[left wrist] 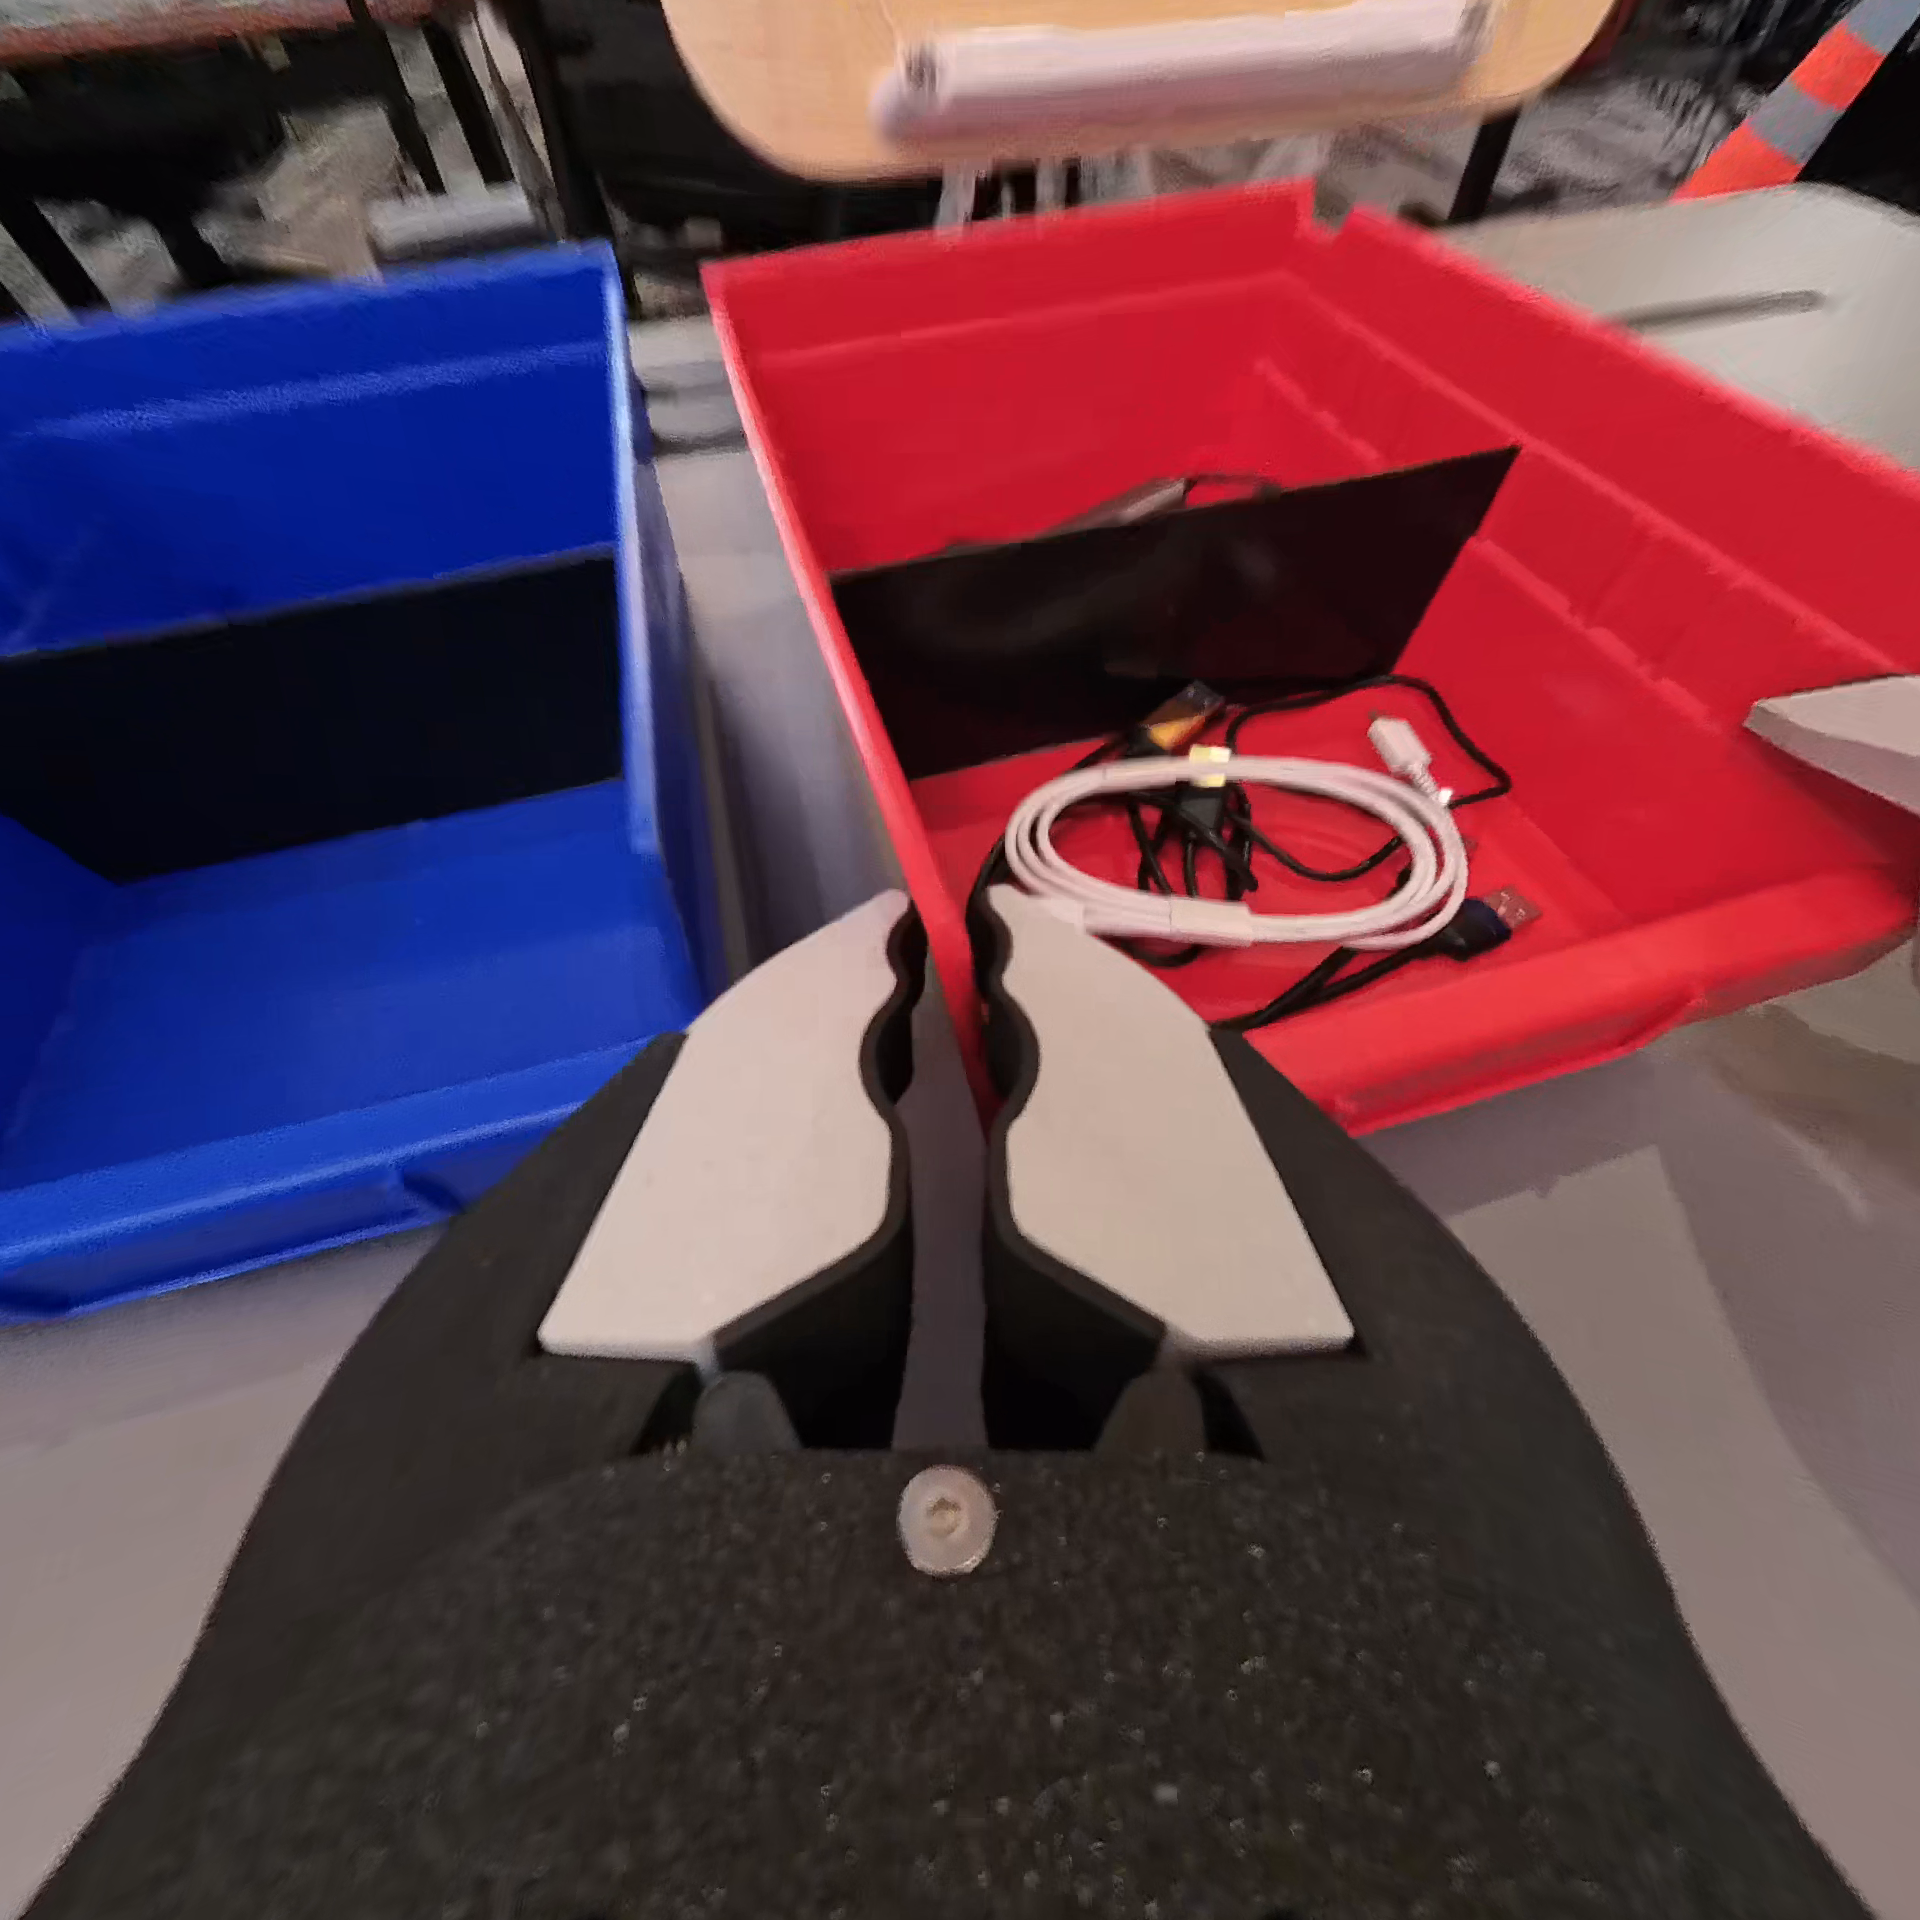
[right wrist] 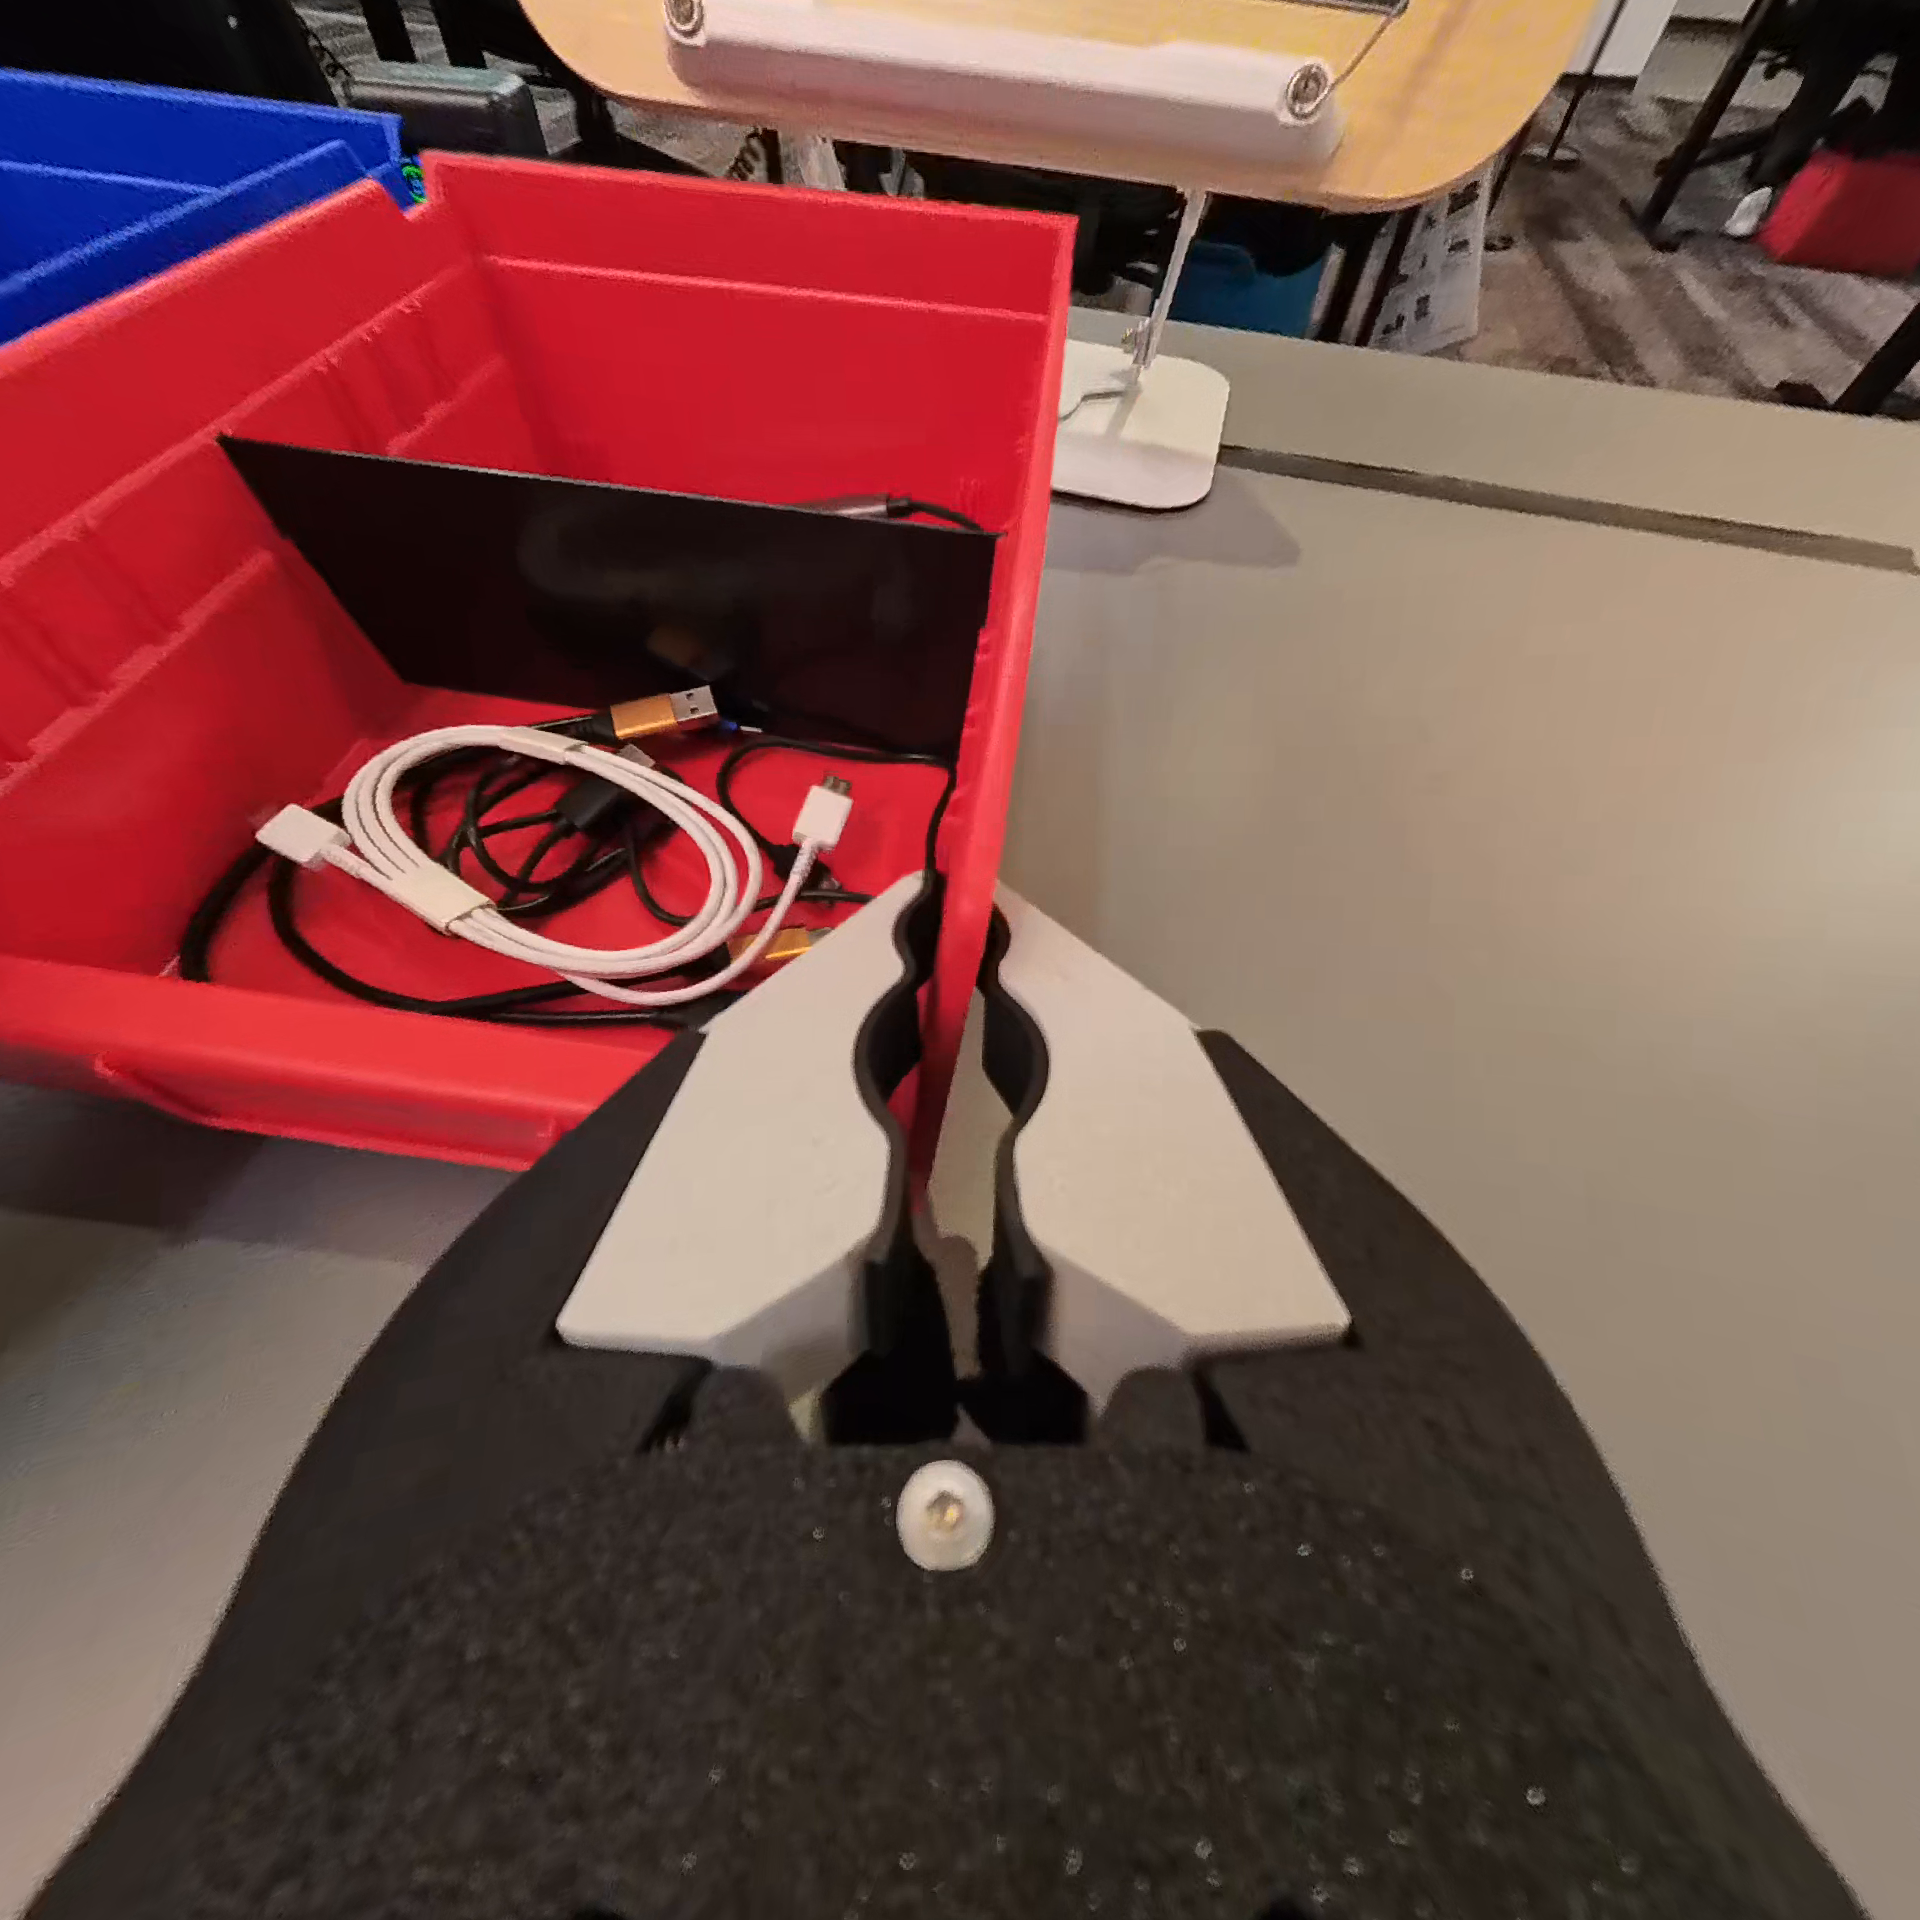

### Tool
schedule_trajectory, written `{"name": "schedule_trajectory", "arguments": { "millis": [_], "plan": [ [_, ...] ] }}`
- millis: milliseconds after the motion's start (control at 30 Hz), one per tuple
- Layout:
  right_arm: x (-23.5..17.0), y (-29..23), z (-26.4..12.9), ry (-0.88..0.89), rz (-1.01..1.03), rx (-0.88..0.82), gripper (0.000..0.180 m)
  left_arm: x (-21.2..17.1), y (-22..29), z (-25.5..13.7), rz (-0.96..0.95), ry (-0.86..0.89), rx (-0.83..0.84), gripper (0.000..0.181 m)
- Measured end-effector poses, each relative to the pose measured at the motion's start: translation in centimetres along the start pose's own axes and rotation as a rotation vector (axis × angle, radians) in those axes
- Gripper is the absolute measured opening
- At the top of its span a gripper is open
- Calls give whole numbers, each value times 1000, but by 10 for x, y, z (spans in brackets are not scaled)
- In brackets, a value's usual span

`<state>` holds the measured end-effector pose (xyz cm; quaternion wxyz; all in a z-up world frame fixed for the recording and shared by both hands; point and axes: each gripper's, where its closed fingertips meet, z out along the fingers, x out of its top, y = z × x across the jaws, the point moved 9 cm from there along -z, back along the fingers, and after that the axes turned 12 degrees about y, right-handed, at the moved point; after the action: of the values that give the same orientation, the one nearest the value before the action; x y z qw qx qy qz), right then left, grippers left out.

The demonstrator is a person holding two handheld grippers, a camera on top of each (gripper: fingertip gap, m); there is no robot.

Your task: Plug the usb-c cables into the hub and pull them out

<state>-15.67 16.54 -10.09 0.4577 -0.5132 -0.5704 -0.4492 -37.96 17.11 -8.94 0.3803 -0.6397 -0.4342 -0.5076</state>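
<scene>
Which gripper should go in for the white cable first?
Probably the right gripper. Its fingers sit at the red bin's right wall, with the white cable just inside. The left gripper is outside the left wall, similarly narrow and empty.

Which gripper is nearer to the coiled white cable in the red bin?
Probably the right gripper: it hangs over the bin's right wall, beside the coiled white cable. The left gripper is at the red bin's left wall.
</scene>
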Motion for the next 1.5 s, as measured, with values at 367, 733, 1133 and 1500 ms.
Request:
{"name": "schedule_trajectory", "arguments": {
  "millis": [367,733,1133,1500],
  "plan": [
    [20,-11,-88,236,-67,355,27,25,-141,-91,-79,25,150,51],
    [1,-128,-87,112,-123,634,37,-14,-234,-20,-191,-95,144,18],
    [-3,-180,-34,4,9,446,49,-43,-192,-100,-263,-107,193,8],
    [14,-190,-48,101,-119,359,4,-22,-139,-169,-94,-95,231,5]
  ]
}}
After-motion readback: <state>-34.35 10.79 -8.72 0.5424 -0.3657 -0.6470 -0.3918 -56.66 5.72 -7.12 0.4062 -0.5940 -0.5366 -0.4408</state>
